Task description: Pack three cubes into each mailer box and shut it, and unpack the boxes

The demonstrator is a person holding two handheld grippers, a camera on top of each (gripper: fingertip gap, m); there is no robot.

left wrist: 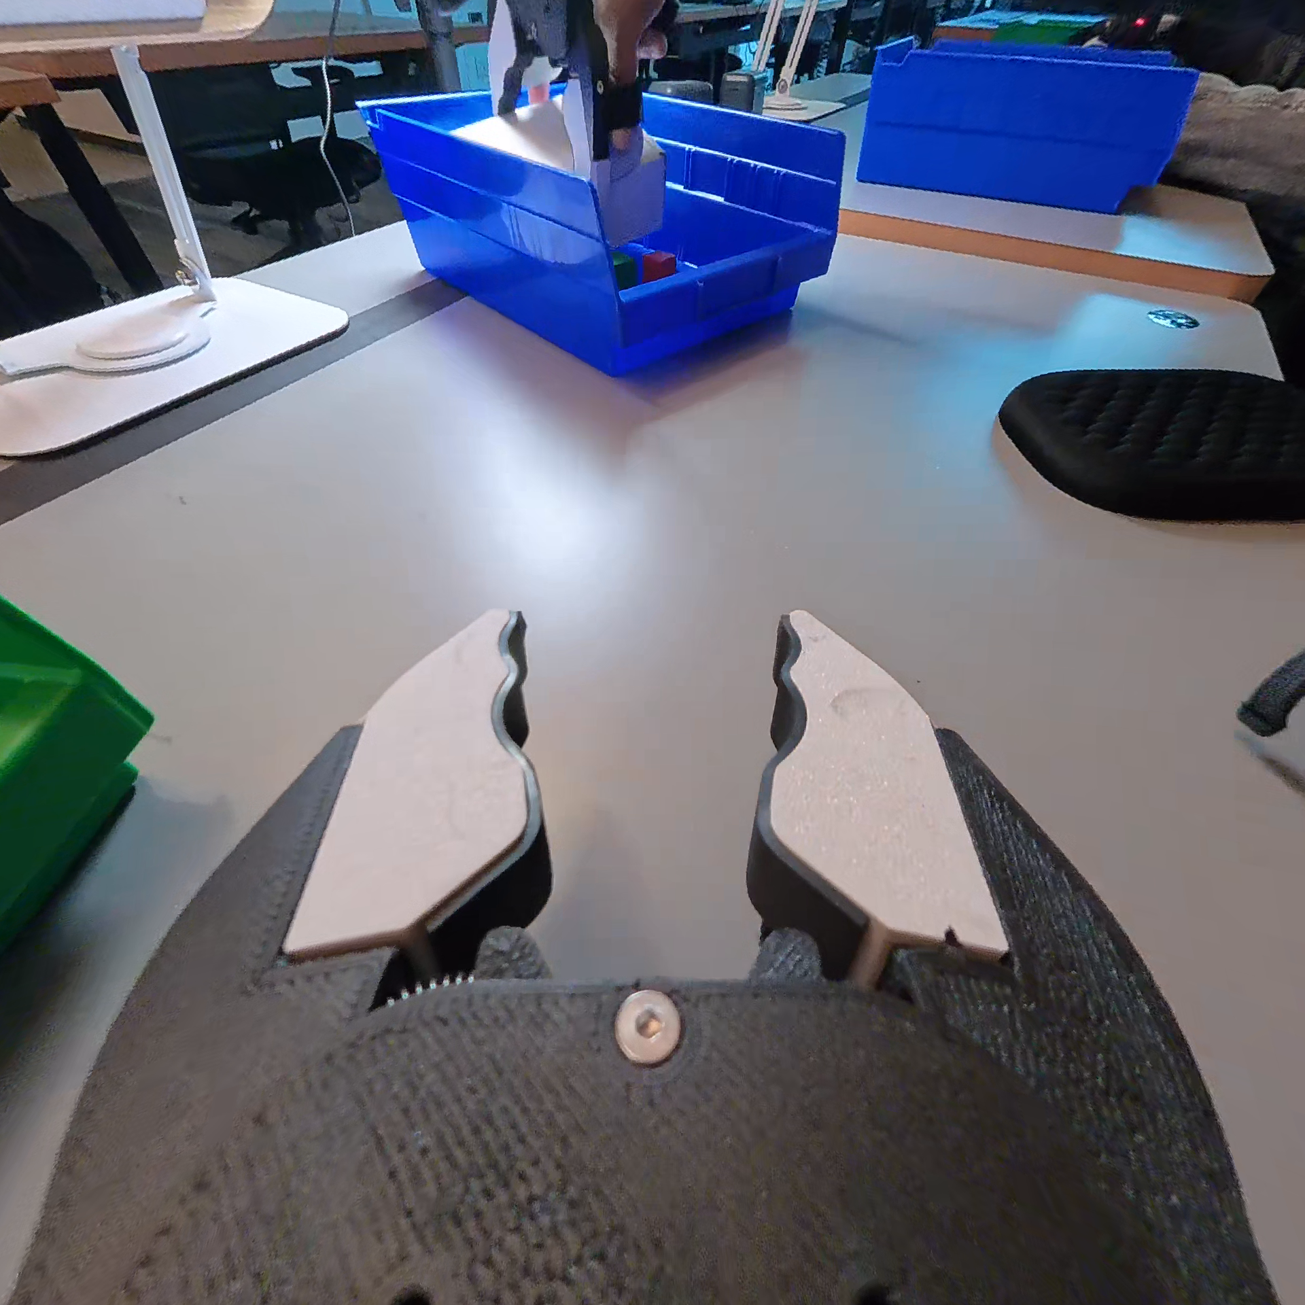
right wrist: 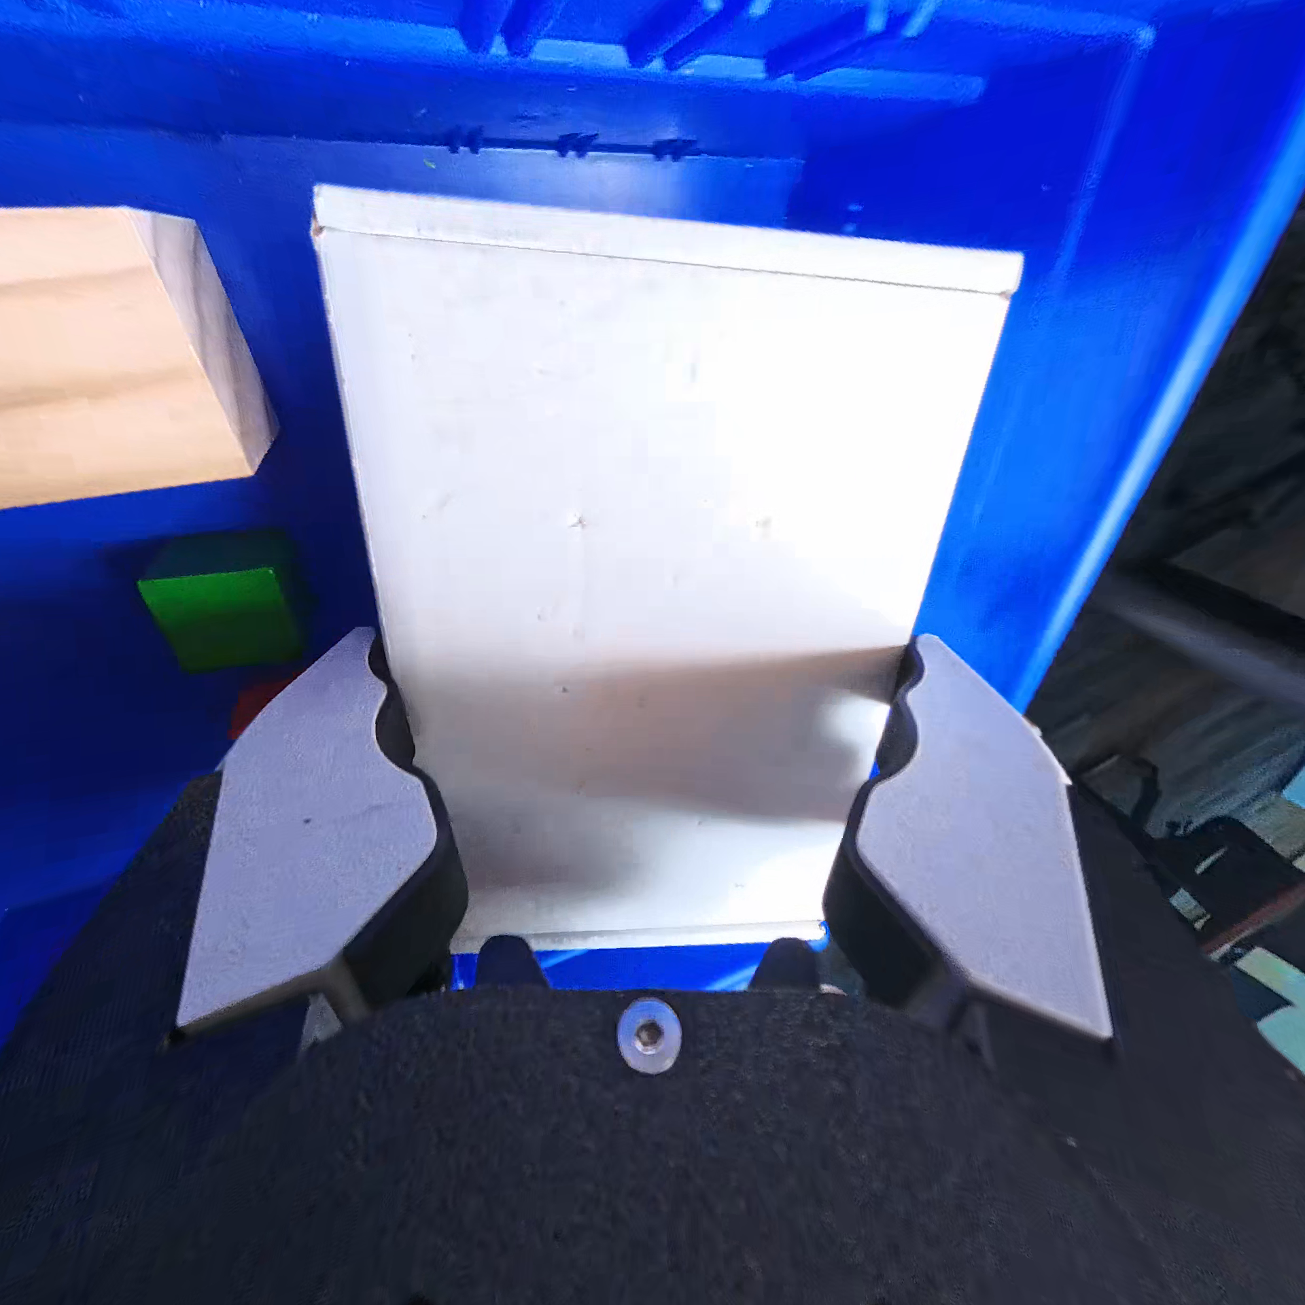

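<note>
Left tool (left wrist: 650,695) low centre in left wrist view, jaws parted and bare over grey worktop (left wrist: 635,494). Blue bin (left wrist: 537,282) upper centre, holding green cube (left wrist: 624,271) and red cube (left wrist: 659,266) near its front wall. Right tool (right wrist: 639,695) in right wrist view clenched on both side edges of white mailer box (right wrist: 635,494), inside bin. Wooden block (right wrist: 106,353) at left.

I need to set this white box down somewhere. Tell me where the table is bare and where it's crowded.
Bare: the grey table ahead of the open left gripper, bordered by the lamp base, blue bin, black pad and green bin. Crowded: inside the blue bin, where the right gripper holds the white box beside green, red and wooden cubes.
</note>
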